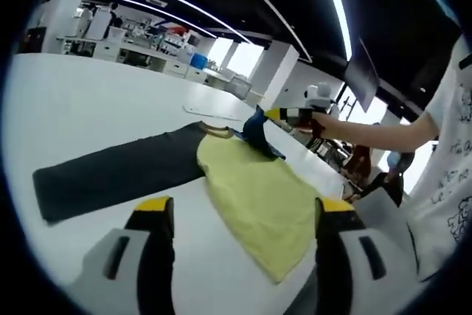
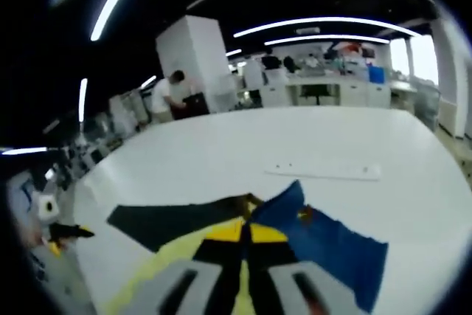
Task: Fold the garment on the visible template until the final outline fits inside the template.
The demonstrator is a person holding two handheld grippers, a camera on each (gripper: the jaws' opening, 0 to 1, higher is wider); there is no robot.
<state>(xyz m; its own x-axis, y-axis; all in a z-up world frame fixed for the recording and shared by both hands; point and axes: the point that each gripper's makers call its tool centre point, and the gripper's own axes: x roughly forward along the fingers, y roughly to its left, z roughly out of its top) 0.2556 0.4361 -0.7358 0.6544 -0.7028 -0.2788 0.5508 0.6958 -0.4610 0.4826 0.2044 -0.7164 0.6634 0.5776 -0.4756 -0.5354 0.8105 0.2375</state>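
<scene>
Left jaws apart, right jaws clamped on garment (image 1: 251, 189) sleeve; template (image 2: 324, 172) beyond

We're in a big open-plan lab or workshop hall: dark ceiling crossed by long curved light strips (image 2: 324, 21), thick white pillars (image 2: 195, 60), bright windows (image 1: 234, 55) at the far end. Rows of white workbenches (image 2: 324, 94) piled with gear line the back, a person (image 2: 164, 97) stands at one, and a broad white counter (image 1: 88, 101) spreads up front.
</scene>
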